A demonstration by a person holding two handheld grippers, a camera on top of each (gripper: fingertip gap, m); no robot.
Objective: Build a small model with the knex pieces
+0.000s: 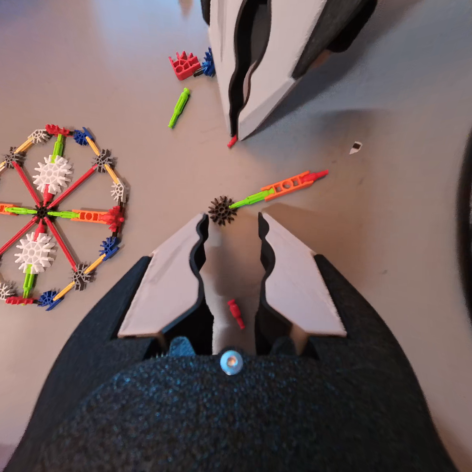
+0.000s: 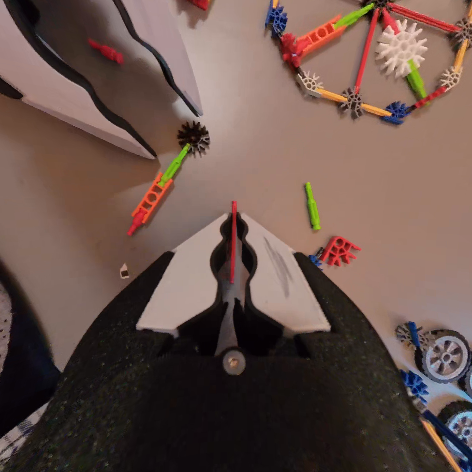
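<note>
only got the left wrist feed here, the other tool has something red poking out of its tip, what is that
Observer: A thin red rod, pinched between the right tool's shut fingers and running back along them.
Operator: anything on the table past that tool i cant see
Observer: Yes, a wheeled build with grey-hubbed tyres lies beside the right tool, outside your frame.
Operator: and the blue bit next to the red connector
Observer: In the right wrist view the red connector shows whole; the blue piece beside it is mostly hidden behind the tool's finger.
</note>
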